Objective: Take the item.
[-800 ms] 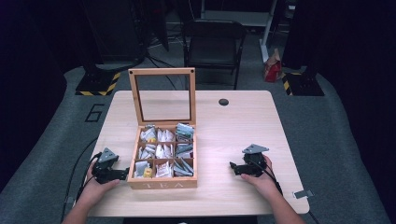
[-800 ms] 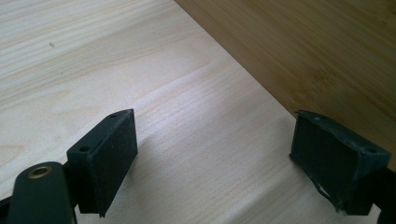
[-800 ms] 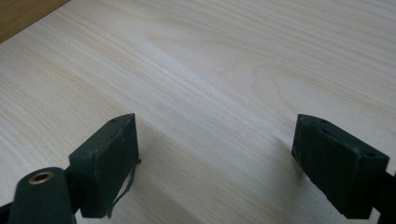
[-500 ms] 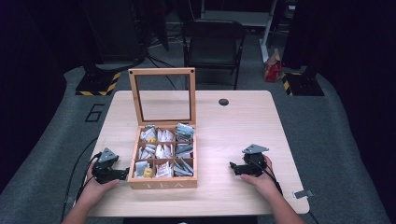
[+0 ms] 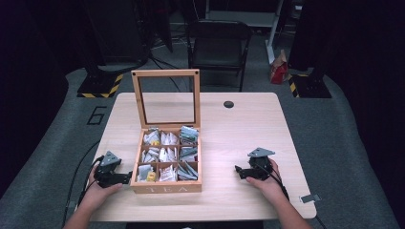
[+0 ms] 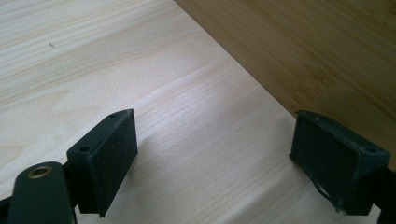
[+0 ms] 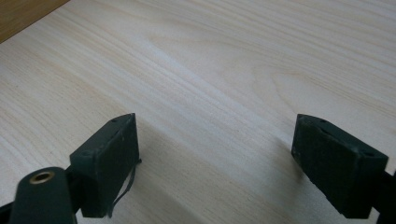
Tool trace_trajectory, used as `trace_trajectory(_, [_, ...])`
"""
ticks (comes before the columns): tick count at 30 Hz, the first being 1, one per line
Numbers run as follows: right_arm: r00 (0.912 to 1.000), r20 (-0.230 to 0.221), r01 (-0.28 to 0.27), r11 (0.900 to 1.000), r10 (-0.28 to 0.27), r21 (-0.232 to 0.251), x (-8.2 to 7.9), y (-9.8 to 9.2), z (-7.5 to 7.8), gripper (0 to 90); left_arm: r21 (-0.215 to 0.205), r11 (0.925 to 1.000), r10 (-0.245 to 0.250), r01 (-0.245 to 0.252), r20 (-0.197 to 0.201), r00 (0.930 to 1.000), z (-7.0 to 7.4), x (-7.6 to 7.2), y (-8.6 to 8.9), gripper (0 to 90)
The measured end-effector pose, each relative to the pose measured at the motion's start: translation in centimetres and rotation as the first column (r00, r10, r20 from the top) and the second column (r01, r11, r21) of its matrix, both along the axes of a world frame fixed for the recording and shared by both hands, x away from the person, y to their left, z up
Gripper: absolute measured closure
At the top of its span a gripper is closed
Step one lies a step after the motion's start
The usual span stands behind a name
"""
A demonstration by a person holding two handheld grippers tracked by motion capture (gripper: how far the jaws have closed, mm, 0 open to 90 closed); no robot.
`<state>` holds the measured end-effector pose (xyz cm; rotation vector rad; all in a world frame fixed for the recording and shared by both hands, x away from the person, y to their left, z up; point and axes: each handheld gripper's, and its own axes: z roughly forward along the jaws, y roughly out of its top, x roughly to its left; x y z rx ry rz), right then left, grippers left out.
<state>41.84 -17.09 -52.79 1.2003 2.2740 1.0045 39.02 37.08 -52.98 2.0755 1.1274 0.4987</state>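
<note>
Near the front edge of the pale, fine-grained wooden counter (image 5: pixel 239 129) sits a square bamboo tea box (image 5: pixel 167 183), its glass-paned lid (image 5: pixel 166 98) standing upright, its nine square compartments packed with paper tea sachets (image 5: pixel 167 155). Just beside its left wall rests the left tool (image 5: pixel 125 178), flat black pads spread wide and empty. Well apart on the right lies the right tool (image 5: pixel 237 171), equally wide, gripping nothing.

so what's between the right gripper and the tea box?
Nothing: in the high view, bare tabletop separates the right gripper from the wooden tea box. Its open jaws frame only light wood in the right gripper view.
</note>
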Motion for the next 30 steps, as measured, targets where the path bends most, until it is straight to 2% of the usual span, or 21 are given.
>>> trace_trajectory(6, [0.9999,-0.006,-0.012,1.000,0.012,0.002,-0.2,0.1,0.3,27.4,0.001,1.0000,-0.002,0.002,0.000,1.0000,0.0,0.0,0.0,14.3])
trace_trajectory(8, [0.9998,-0.012,-0.017,1.000,0.017,0.005,-0.3,0.1,0.4,29.0,0.001,1.0000,-0.002,0.002,0.000,1.0000,0.0,0.0,0.0,14.3])
trace_trajectory(11, [0.9999,-0.011,-0.006,1.000,0.006,0.008,-0.4,0.3,0.6,29.7,0.000,1.0000,-0.001,0.001,0.000,1.0000,0.0,0.0,0.0,14.2])
trace_trajectory(13, [0.9997,-0.010,-0.021,1.000,0.021,-0.002,-0.4,0.2,0.9,29.8,0.000,1.0000,-0.001,0.001,0.000,1.0000,0.0,0.0,0.0,14.3])
trace_trajectory(17, [0.9998,-0.015,-0.009,1.000,0.009,0.016,-0.6,0.5,1.2,31.4,0.001,1.0000,-0.001,0.001,0.000,1.0000,0.0,0.0,0.0,14.2])
trace_trajectory(23, [0.9992,-0.027,-0.028,1.000,0.028,0.014,-0.7,0.8,1.6,32.8,0.000,1.0000,-0.001,0.001,0.000,1.0000,0.0,0.0,0.0,14.2])
trace_trajectory(27, [0.9991,-0.030,-0.029,0.999,0.030,0.040,-0.9,0.9,2.6,32.8,-0.003,1.0000,0.001,-0.001,-0.001,1.0000,0.0,0.0,0.0,14.2])
trace_trajectory(29, [0.9987,-0.029,-0.041,0.999,0.042,0.033,-1.0,0.9,2.8,33.1,0.001,1.0000,-0.001,0.001,0.001,1.0000,0.0,0.0,0.0,14.2])
trace_trajectory(30, [0.9992,-0.017,-0.037,0.998,0.038,0.041,-1.0,0.9,3.3,33.2,0.003,1.0000,-0.002,0.002,0.000,1.0000,0.0,0.0,0.0,14.2])
